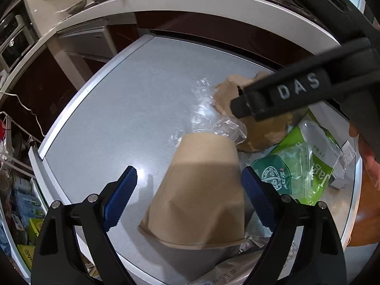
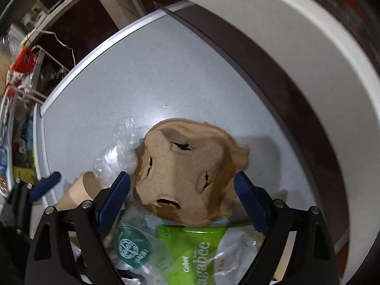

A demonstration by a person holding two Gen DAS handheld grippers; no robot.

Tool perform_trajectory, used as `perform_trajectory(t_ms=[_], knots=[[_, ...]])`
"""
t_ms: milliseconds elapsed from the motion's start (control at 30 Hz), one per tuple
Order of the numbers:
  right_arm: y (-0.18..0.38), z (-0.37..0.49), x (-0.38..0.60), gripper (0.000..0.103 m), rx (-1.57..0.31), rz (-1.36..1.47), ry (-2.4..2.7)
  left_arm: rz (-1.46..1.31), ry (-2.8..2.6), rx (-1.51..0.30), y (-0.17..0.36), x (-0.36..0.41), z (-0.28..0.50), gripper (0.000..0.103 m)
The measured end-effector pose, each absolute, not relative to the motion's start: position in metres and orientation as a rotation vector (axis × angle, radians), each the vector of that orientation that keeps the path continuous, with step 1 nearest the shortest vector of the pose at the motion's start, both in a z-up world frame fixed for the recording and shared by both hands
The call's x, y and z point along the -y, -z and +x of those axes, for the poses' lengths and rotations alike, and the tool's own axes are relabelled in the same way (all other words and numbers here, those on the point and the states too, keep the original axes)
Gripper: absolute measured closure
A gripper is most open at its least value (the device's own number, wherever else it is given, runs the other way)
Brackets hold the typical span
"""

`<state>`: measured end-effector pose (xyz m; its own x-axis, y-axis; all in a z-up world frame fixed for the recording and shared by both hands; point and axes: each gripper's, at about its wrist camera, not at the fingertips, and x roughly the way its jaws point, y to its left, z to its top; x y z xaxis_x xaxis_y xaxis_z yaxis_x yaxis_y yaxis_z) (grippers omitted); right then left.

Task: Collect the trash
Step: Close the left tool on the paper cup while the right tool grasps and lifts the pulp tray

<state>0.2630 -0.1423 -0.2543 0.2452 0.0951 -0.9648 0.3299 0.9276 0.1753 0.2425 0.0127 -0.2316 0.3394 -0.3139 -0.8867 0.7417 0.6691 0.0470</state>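
Note:
Trash lies on a grey table (image 1: 118, 109). A dented brown paper cup (image 1: 199, 190) lies upside down between the open jaws of my left gripper (image 1: 188, 185), apart from both pads. A brown pulp cup carrier (image 2: 187, 173) sits between the open jaws of my right gripper (image 2: 181, 185), which hovers over it; it also shows in the left wrist view (image 1: 261, 128). Crumpled clear plastic (image 2: 116, 156) lies beside both. A green snack bag (image 2: 201, 251) and a clear bag with a green logo (image 2: 134, 247) lie near the front.
A white curved counter (image 1: 166, 2) with bowls and cloth runs behind the table. A wire rack (image 2: 28, 71) with packages and a white cable stands at the left. The far half of the table (image 2: 154, 71) is bare grey surface.

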Motion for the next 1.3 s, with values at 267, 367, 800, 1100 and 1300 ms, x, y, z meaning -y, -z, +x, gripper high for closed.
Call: perform_trajectory(t_ms=[267, 367, 800, 1100, 1300], knots=[[0.252, 0.255, 0.153, 0.032, -1.306, 0.422, 0.127, 0.475, 0.723, -1.042, 0.242, -0.013, 0.249, 0.022], [0.245, 0.245, 0.157, 0.034, -1.291, 0.438, 0.108, 0.424, 0.729, -1.066, 0.242, -0.019, 0.253, 0.027], [0.210, 0.225, 0.159, 0.036, -1.216, 0.441, 0.032, 0.259, 0.680, -1.020, 0.213, -0.040, 0.253, 0.028], [0.198, 0.206, 0.153, 0.037, -1.219, 0.408, -0.029, 0.179, 0.641, -0.993, 0.192, -0.052, 0.231, 0.028], [0.205, 0.174, 0.145, 0.037, -1.277, 0.231, -0.022, 0.163, 0.636, -0.984, 0.187, -0.052, 0.216, 0.028]])
